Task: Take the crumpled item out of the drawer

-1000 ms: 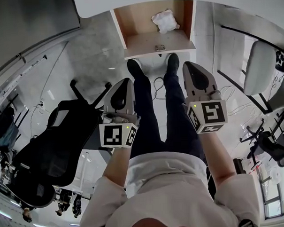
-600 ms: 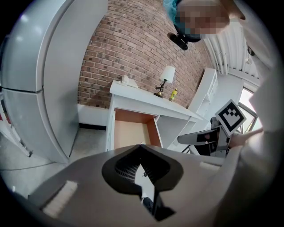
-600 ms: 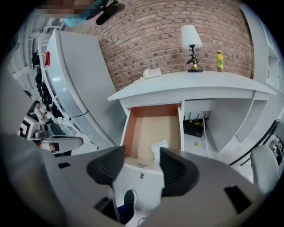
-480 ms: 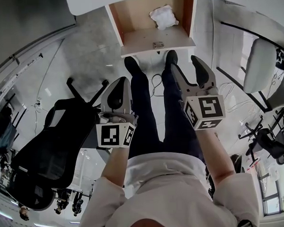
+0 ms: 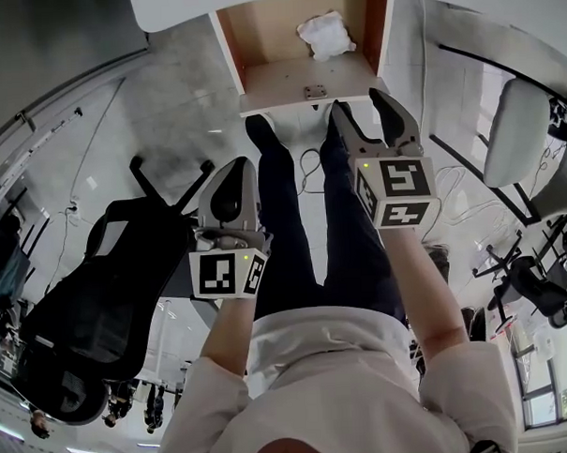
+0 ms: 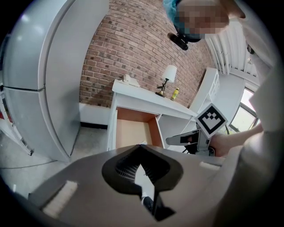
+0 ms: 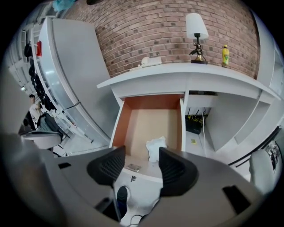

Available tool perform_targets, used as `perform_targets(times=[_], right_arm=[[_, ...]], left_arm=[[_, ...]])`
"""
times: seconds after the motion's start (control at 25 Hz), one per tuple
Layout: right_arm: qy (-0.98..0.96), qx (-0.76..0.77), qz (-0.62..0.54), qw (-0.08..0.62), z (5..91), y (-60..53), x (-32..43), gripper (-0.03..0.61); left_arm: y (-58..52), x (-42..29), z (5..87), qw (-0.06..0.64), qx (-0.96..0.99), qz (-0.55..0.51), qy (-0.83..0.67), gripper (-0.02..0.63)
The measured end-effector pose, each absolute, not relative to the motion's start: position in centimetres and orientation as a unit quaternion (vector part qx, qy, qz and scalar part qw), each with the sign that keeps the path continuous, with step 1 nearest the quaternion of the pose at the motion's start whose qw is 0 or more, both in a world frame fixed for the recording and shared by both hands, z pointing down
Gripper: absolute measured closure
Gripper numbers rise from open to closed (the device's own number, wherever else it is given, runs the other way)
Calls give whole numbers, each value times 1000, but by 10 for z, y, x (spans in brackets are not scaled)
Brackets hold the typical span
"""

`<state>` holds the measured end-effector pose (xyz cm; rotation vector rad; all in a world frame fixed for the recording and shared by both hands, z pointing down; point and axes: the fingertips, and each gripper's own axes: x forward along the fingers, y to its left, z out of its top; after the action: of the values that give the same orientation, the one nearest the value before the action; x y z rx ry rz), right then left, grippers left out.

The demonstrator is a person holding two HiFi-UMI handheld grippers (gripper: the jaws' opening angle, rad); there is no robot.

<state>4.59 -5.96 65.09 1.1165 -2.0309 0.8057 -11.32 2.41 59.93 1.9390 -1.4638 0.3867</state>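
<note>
One crumpled item (image 5: 325, 33) in drawer (image 5: 286, 78), brick wall (image 7: 146, 31), left hand-held gripper (image 5: 243, 166) closed, right hand-held gripper (image 5: 360, 100) wide, closing, empty.

Setting is reading as an office, or an office-style test room. A white desk (image 7: 213, 77) with an open drawer (image 7: 151, 122) is standing against a brick wall (image 7: 146, 31). A lamp (image 7: 196, 26) and a yellow bottle (image 7: 225, 55) are sitting along the desktop's back edge. A black mesh swivel chair (image 5: 99, 309) and a white chair (image 5: 520, 131) are standing on the pale tiled floor (image 5: 175, 113), and cables (image 5: 311, 170) are lying on it near the desk.
</note>
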Motion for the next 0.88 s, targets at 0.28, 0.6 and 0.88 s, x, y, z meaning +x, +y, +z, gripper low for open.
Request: perform_targets(times=[0.28, 0.6, 0.88], right_arm=[[-771, 425, 302, 366, 682, -82, 40, 334], [-757, 425, 290, 403, 719, -107, 43, 334], [-749, 420, 293, 420, 745, -128, 36, 334]], left_arm=[[22, -120, 603, 342, 736, 151, -564, 604], [13, -125, 608, 350, 733, 151, -564, 604], [5, -128, 615, 358, 731, 154, -560, 604]])
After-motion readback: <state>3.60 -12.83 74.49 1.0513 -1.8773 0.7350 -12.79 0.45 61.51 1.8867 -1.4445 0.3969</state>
